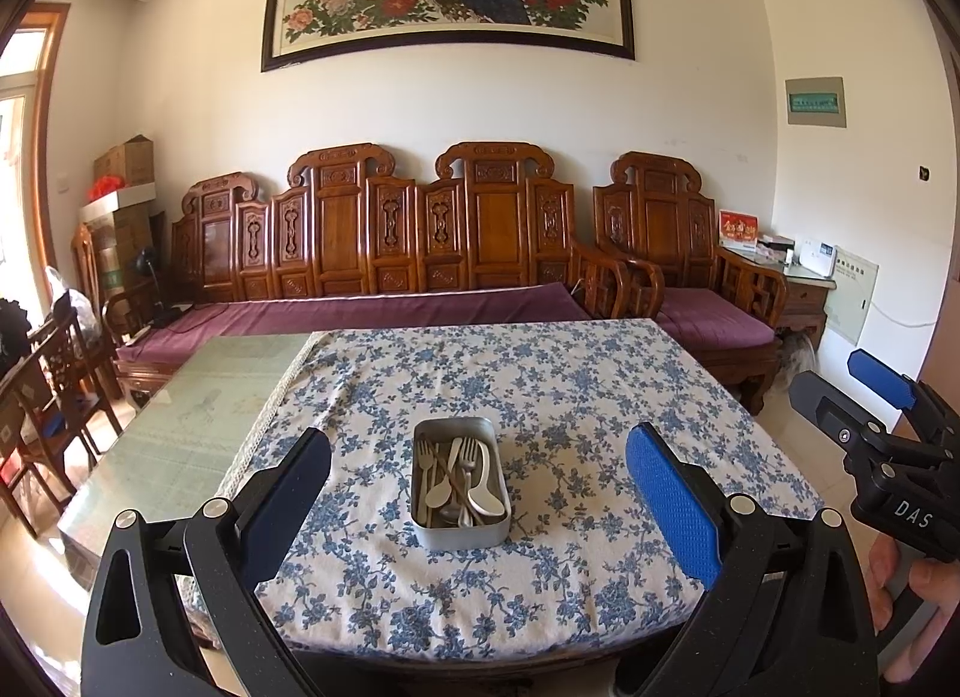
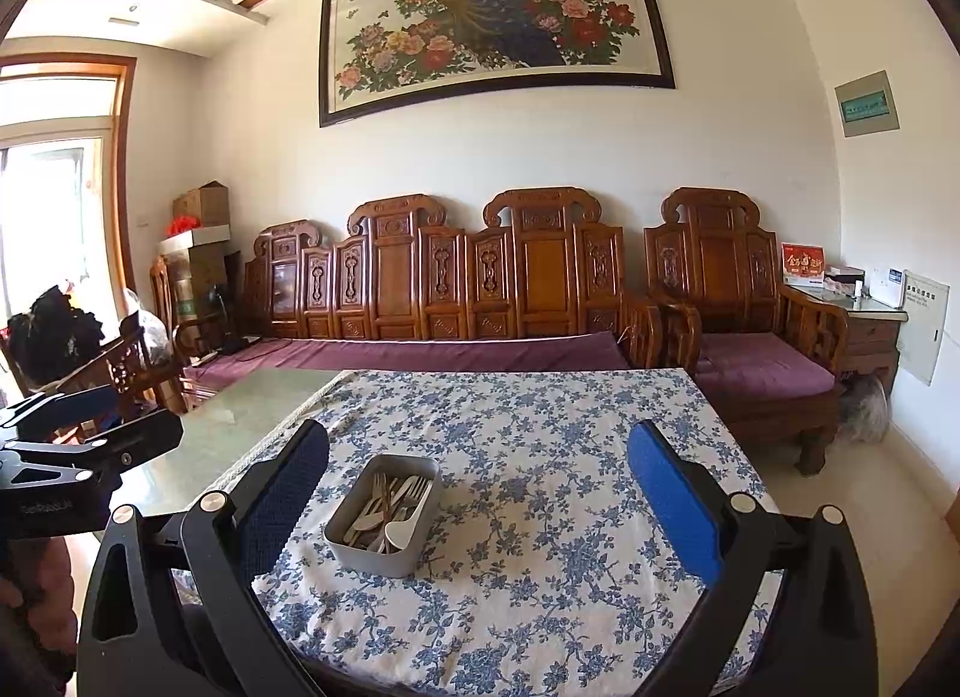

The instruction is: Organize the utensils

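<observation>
Tin (image 1: 461,526) of utensils (image 1: 459,478) sits ahead — between both gaping tongs.

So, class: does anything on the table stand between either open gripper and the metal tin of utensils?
Nothing visible does. The grey rectangular metal tin of forks and spoons sits alone on the blue floral tablecloth, straight ahead of the left gripper and right gripper.

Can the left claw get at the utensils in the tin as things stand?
Probably yes. The left claw is open and empty, lined up with the metal tin. The tin has no lid, the utensils lie exposed, and nothing stands between on the tablecloth.
</observation>
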`<state>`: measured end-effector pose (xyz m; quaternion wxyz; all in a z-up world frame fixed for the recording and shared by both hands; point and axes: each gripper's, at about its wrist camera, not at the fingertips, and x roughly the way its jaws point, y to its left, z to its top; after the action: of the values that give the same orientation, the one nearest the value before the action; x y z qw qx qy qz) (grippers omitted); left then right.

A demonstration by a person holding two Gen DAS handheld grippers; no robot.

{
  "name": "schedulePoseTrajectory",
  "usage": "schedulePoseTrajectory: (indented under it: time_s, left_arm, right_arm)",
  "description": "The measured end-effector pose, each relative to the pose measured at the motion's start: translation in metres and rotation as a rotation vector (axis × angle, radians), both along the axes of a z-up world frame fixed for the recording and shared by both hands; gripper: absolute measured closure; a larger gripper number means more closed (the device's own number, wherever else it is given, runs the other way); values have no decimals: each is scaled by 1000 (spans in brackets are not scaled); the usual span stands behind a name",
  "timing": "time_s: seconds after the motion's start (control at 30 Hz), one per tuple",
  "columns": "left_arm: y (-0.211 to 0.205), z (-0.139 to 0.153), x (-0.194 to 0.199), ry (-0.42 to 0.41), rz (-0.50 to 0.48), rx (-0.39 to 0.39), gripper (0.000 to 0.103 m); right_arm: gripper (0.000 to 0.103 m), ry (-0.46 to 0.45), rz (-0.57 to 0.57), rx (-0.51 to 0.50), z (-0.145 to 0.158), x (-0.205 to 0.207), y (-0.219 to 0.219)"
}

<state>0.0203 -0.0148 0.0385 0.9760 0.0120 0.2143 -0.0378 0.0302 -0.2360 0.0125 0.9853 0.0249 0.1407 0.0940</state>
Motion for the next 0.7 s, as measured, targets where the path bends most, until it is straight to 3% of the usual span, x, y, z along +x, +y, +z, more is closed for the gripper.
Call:
schedulePoseTrajectory:
  time_s: [0.7]
  left_arm:
    - [0,0,0,0,1,5,8]
  right_arm:
    - [3,0,1,1,1,0,2]
